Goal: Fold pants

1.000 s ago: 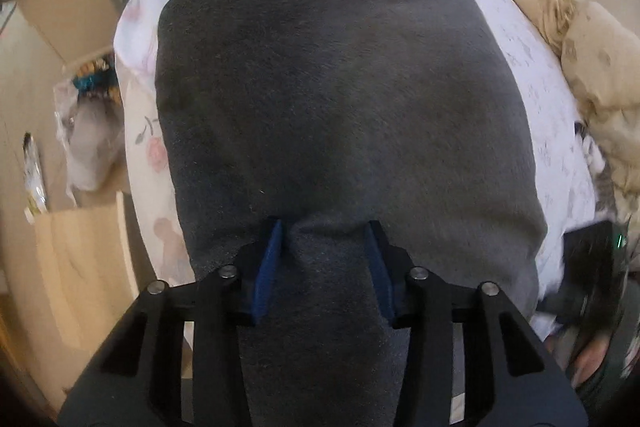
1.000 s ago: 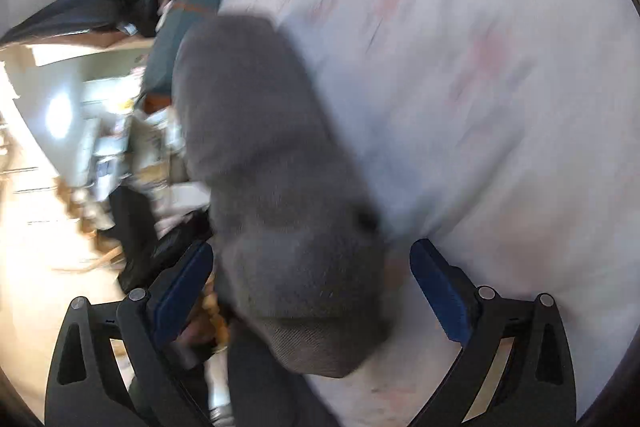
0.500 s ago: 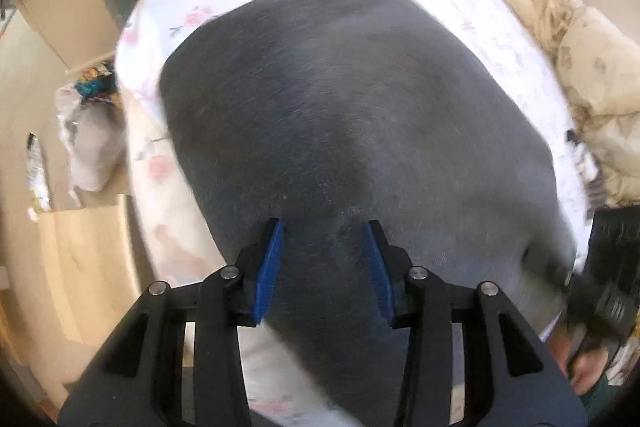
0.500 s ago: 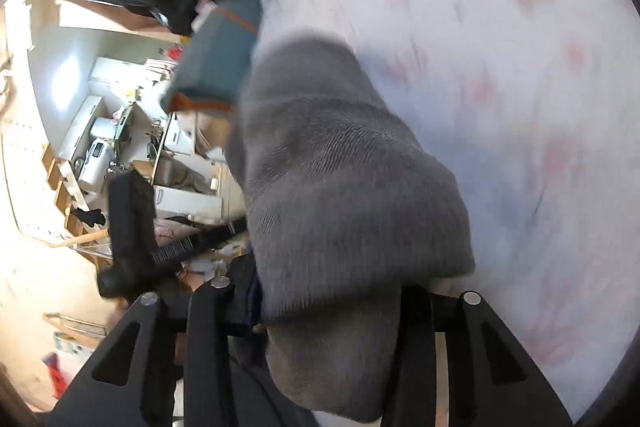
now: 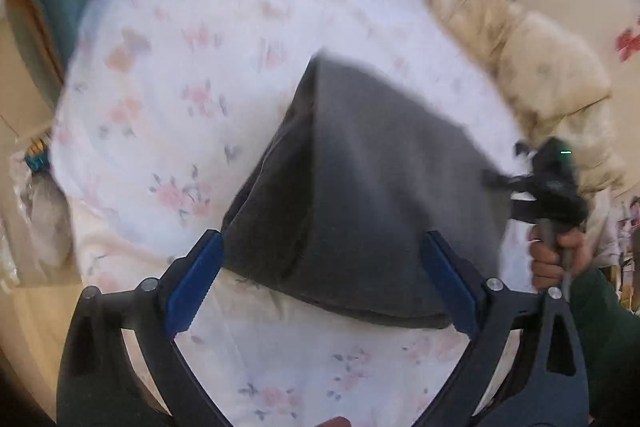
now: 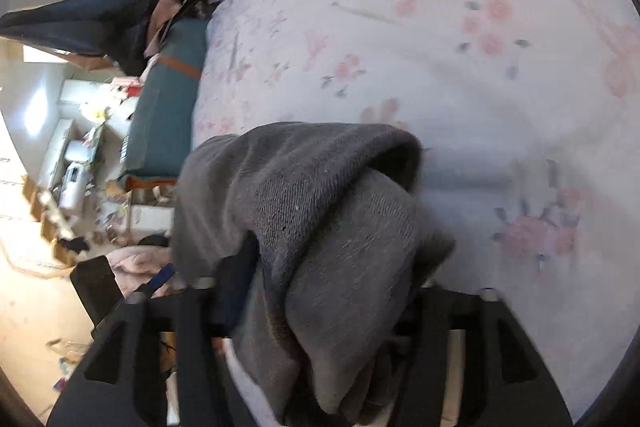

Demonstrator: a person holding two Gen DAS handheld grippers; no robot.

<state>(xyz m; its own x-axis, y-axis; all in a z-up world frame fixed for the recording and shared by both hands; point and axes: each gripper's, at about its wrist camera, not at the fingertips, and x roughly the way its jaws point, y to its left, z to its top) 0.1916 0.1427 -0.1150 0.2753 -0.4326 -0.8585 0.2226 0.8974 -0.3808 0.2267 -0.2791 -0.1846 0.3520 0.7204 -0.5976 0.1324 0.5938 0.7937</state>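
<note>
The grey pants are clamped by the right gripper above the floral bedsheet; the left gripper is spread wide, grasping nothing.

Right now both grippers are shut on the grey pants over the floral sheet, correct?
Not both. The left wrist view shows the left gripper with jaws wide open, pants lying between them ungripped. The right gripper is shut on the pants, over the floral sheet.
</note>
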